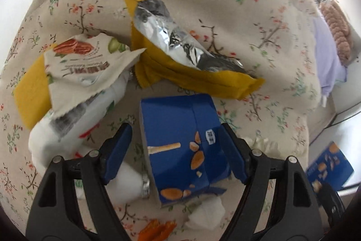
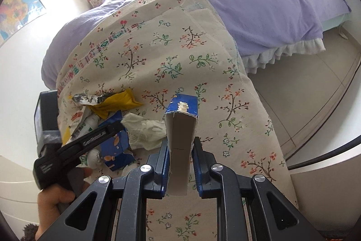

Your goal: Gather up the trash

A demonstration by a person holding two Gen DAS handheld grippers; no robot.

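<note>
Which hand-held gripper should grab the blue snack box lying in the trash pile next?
Left. The left hand-held gripper is open and already straddles the blue snack box in the pile. The right hand-held gripper is shut on a flattened blue carton, so it is occupied.

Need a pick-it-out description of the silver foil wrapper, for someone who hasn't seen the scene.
Find the floral cloth spread over the bed, then the trash pile on it. The foil wrapper lies on yellow packaging, beyond the blue box: it is the only crinkled, shiny silver piece.
</note>
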